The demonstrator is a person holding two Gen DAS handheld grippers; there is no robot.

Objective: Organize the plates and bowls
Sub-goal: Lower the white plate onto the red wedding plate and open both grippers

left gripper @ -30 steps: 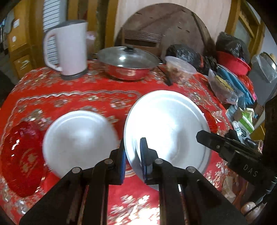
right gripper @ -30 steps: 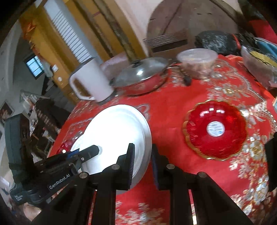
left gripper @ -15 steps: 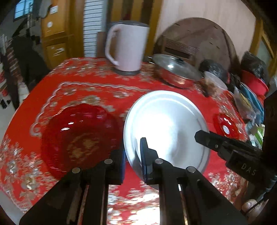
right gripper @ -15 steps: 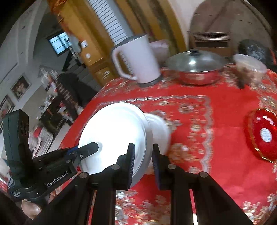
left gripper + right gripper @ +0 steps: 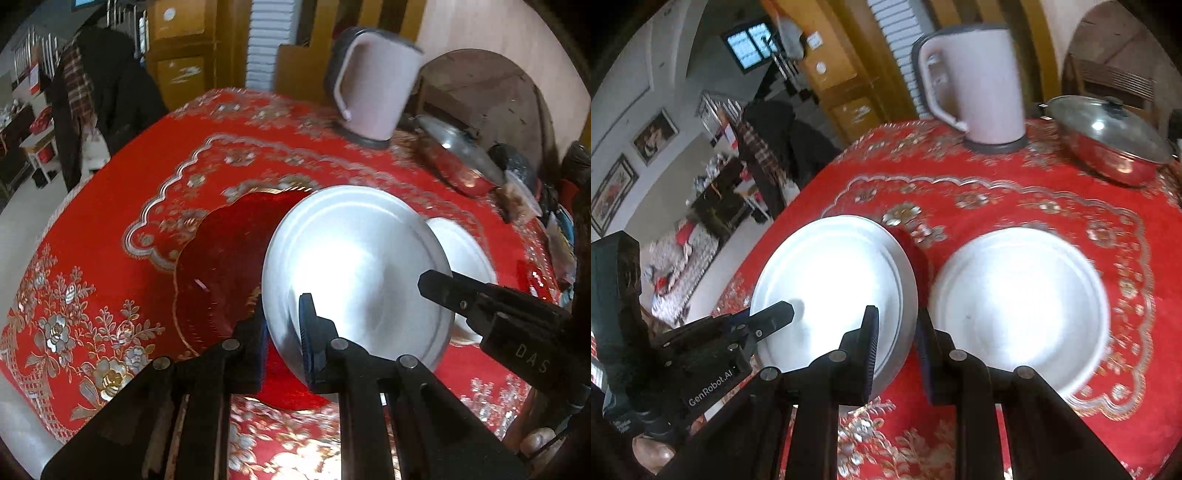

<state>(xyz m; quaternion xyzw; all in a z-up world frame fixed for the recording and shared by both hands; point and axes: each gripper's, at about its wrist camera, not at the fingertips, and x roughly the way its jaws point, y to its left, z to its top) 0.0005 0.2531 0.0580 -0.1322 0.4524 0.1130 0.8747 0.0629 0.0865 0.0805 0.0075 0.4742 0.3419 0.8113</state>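
Both grippers hold one silver metal plate (image 5: 354, 266) by opposite rims, above the red tablecloth. My left gripper (image 5: 282, 332) is shut on its near left rim. My right gripper (image 5: 895, 343) is shut on the plate's (image 5: 831, 280) right rim. The plate hangs over the right part of a large red glass plate (image 5: 221, 266). A white plate (image 5: 1019, 306) lies on the cloth just right of the held plate; in the left wrist view it (image 5: 461, 243) shows behind the silver plate. A small red glass dish (image 5: 535, 280) lies at the far right.
A pink electric kettle (image 5: 975, 85) and a lidded steel pan (image 5: 1108, 136) stand at the back of the table. Bags and a plastic tub (image 5: 521, 192) crowd the back right. The table edge (image 5: 22, 387) drops off at the left, with a dark coat (image 5: 99, 99) beyond.
Both grippers carried the silver plate leftward across the table. It now hangs over the red glass plate's right part, and the white plate lies to its right.
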